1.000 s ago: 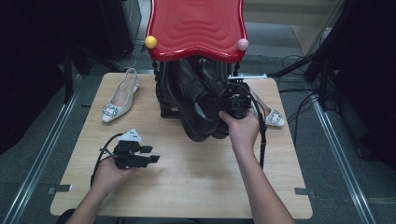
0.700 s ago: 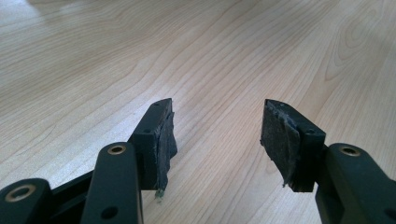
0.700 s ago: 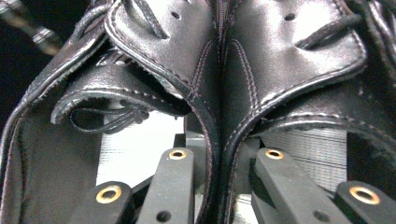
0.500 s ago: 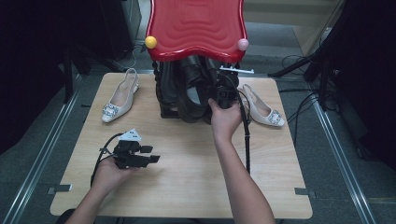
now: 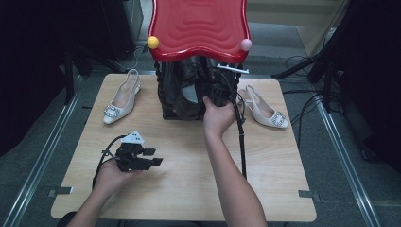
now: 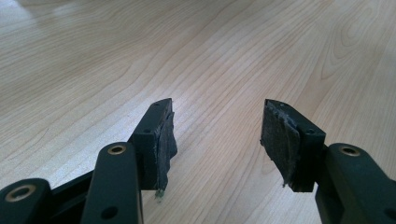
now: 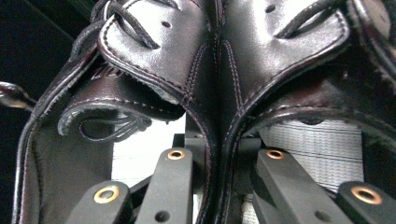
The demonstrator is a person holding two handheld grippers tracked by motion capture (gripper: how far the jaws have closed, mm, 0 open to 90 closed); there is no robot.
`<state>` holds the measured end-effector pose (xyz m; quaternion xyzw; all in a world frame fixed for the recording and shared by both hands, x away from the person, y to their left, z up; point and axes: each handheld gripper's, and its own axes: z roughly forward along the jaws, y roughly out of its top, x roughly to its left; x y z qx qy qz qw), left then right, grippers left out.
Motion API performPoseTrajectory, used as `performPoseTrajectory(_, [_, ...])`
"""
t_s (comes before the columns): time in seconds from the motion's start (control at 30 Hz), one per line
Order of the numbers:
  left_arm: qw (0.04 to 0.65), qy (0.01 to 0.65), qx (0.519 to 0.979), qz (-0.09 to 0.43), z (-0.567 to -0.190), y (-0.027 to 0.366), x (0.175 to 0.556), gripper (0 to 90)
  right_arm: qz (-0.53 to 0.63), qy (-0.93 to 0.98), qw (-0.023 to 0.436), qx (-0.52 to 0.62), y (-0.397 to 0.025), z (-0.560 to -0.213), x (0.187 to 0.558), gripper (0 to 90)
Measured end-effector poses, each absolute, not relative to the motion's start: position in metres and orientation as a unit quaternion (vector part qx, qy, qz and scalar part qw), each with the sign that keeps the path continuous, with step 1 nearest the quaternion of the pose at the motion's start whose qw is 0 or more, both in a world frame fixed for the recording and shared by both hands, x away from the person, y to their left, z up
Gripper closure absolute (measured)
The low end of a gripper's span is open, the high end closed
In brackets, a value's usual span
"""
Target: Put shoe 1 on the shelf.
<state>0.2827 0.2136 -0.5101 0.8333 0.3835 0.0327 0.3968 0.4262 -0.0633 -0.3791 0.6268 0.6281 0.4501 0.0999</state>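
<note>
The right gripper [image 5: 218, 92] pinches the touching inner collars of two black shoes [image 7: 210, 70], which sit under the red rack [image 5: 198, 26] at the far middle of the surface [image 5: 189, 189]. Keeping that pinch firm and low on both collars should stop either shoe slipping. The left gripper [image 6: 217, 135] rests near-left, fingers spread and empty.

- my right gripper [image 5: 218, 94] has its tips buried in the black shoes [image 5: 189, 90], can't see the pads
- red shelf [image 5: 198, 23] covers the shoes' far ends
- its top edge is cut off
</note>
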Motion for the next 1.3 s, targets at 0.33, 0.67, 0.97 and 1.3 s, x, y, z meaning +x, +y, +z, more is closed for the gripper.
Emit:
performPoseTrajectory(0.33, [0.396, 0.381, 0.835, 0.033, -0.51, 0.213, 0.282, 44.4, 0.428, 0.633, 0.111, 0.635, -0.046, -0.383, 0.43, 74.8])
performPoseTrajectory(0.67, [0.396, 0.378, 0.836, 0.032, -0.51, 0.212, 0.282, 44.3, 0.432, 0.65, 0.087, 0.619, -0.045, -0.383, 0.432, 62.7])
performPoseTrajectory(0.97, [0.396, 0.38, 0.835, 0.033, -0.51, 0.213, 0.283, 44.2, 0.449, 0.664, 0.09, 0.591, -0.049, -0.38, 0.43, 58.2])
performPoseTrajectory(1.3, [0.395, 0.381, 0.835, 0.027, -0.509, 0.214, 0.283, 43.5, 0.47, 0.681, 0.077, 0.557, -0.062, -0.376, 0.416, 57.0])
